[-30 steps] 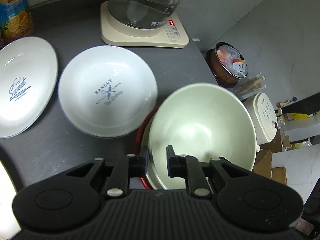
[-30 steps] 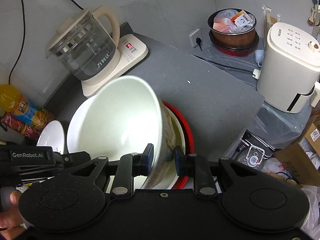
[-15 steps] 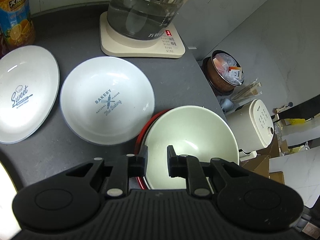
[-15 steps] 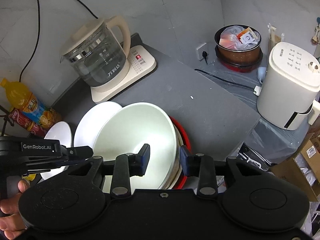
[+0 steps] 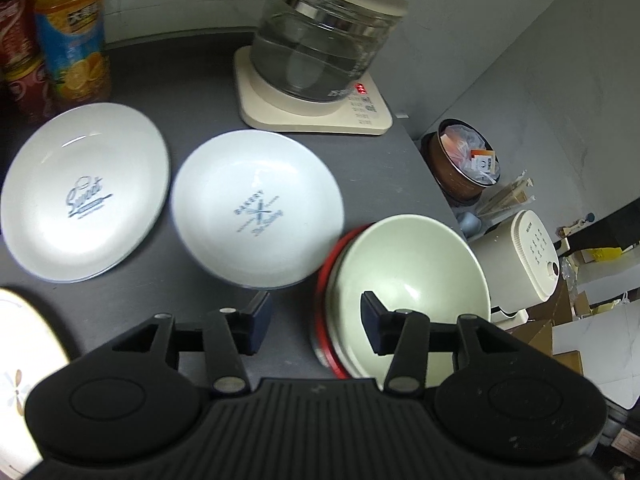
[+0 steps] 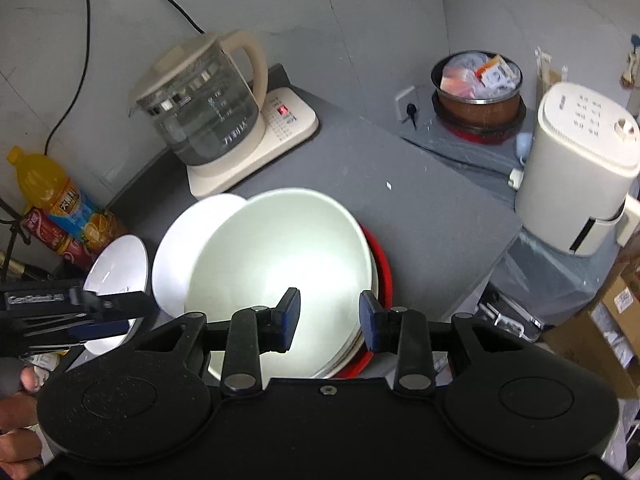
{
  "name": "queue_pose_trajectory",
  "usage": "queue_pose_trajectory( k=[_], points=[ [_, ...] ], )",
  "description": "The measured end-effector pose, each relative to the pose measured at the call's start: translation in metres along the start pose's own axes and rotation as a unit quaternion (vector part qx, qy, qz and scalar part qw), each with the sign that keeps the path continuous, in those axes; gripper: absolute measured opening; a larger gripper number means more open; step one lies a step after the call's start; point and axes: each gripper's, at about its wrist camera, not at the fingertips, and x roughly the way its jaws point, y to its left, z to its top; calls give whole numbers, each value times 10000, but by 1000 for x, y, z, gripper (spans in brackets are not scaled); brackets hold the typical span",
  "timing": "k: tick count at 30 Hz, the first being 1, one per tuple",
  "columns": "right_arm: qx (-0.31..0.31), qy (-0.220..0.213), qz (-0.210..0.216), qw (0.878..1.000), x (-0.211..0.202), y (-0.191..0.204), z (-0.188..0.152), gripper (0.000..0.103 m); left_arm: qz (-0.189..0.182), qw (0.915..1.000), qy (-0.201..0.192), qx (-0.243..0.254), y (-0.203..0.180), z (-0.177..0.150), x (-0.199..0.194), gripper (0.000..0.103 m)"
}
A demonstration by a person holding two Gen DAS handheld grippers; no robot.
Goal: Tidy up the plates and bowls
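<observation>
A pale green bowl (image 5: 404, 264) sits nested in a red-rimmed stack (image 5: 322, 292) at the counter's right edge; it also shows in the right wrist view (image 6: 280, 256). A white "Bakery" plate (image 5: 256, 212) lies left of it, and a white "Sweet" plate (image 5: 84, 192) further left. My left gripper (image 5: 316, 318) is open, its jaws either side of the stack's left rim. My right gripper (image 6: 329, 320) is open and empty above the bowl's near rim. The left gripper also shows in the right wrist view (image 6: 72, 308).
A glass kettle (image 5: 324, 36) on its cream base stands at the back. An orange juice bottle (image 5: 70, 36) and red cans stand at the back left. A flowered plate (image 5: 20, 372) lies at the near left. The counter edge (image 6: 472, 264) drops off right, with a white appliance (image 6: 580, 168) beyond.
Both grippers have opened and let go of the green bowl, which now rests in the red-rimmed stack. The left gripper has pulled back to the left.
</observation>
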Motion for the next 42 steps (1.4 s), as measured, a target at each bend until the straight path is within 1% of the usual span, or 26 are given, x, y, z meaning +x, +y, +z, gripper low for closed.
queue_pose_trajectory(
  k=[3, 9, 11, 12, 13, 14, 16, 20, 24, 26, 30, 32, 34, 36, 38, 40, 42],
  points=[
    [10, 26, -129, 9999, 2, 1, -6, 33, 27, 10000, -5, -31, 11, -4, -6, 49],
    [82, -46, -113, 9999, -9, 12, -16, 33, 32, 9999, -54, -86, 39, -14, -23, 49],
    [40, -94, -79, 9999, -14, 19, -18, 33, 72, 9999, -61, -98, 47, -18, -29, 51],
    [10, -105, -57, 9999, -16, 23, -20, 34, 115, 9999, -75, -102, 51, -20, -32, 55],
    [-17, -103, -31, 9999, -18, 27, -21, 36, 197, 9997, -110, -112, 56, -22, -35, 60],
    [-52, -91, 8, 9999, -19, 32, -22, 42, 280, 9994, -156, -119, 59, -25, -39, 62],
    [-152, -90, 61, 9998, -20, 40, -24, 51, 354, 9990, -239, -119, 67, -29, -46, 69],
    [-405, -87, 137, 9990, -22, 58, -27, 60, 460, 9983, -300, -175, 80, -36, -58, 74],
    [-652, -83, 280, 9974, -24, 74, -28, 68, 588, 9974, -361, -212, 89, -41, -67, 78],
    [-817, -108, 343, 9960, -24, 83, -28, 74, 643, 9969, -361, -264, 94, -43, -70, 78],
    [-1049, 24, 511, 9932, -16, 98, -26, 77, 714, 9956, -408, -443, 105, -46, -73, 79],
    [-1184, 58, 587, 9912, -12, 106, -24, 82, 801, 9945, -432, -524, 109, -47, -74, 79],
    [-1325, 91, 667, 9889, -8, 113, -21, 86, 864, 9934, -442, -608, 113, -47, -74, 79],
    [-1390, 174, 804, 9869, -3, 119, -16, 87, 913, 9925, -433, -692, 115, -47, -73, 79],
    [-1601, 202, 863, 9831, 1, 127, -11, 91, 988, 9911, -432, -780, 117, -47, -72, 79],
    [-1860, 200, 869, 9785, 5, 134, -5, 91, 1087, 9892, -434, -885, 118, -48, -71, 79],
    [-2097, 261, 1014, 9721, 9, 141, 1, 93, 1155, 9871, -452, -1013, 118, -47, -69, 79]
  ],
)
